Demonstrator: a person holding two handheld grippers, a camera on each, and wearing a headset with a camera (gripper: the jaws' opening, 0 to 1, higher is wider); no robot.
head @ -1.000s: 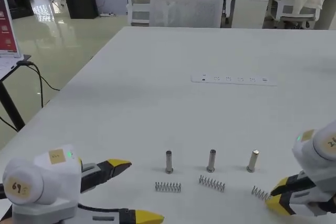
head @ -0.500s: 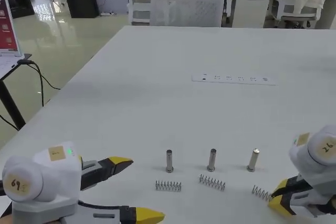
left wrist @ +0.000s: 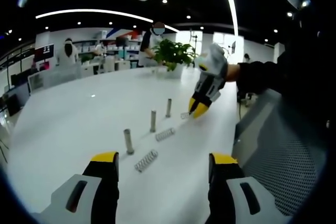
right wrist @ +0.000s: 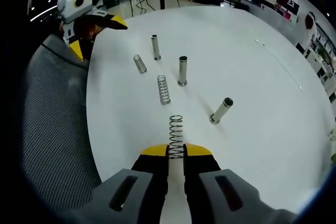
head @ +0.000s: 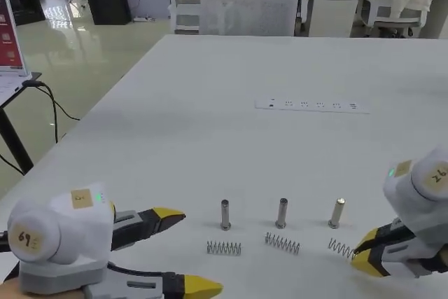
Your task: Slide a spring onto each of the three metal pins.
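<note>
Three metal pins stand in a row on the white table: left pin (head: 225,215), middle pin (head: 281,213), right pin (head: 337,213), which leans slightly. In front of the left and middle pins lie two loose springs (head: 224,248) (head: 282,244). My right gripper (right wrist: 176,153) is shut on the near end of the third spring (right wrist: 176,129), which points away from the jaws, just short of the right pin (right wrist: 221,110). The same gripper (head: 360,253) sits at the lower right in the head view. My left gripper (left wrist: 164,161) stands open with nothing in it, left of the pins (head: 185,250).
A white power strip (head: 311,106) lies farther back on the table. Office chairs (head: 248,13) and desks stand beyond the far edge. The table's near edge runs close under both grippers.
The right gripper has edged up and left, and the right spring has shifted with it toward the right pin. The left gripper has barely moved.
</note>
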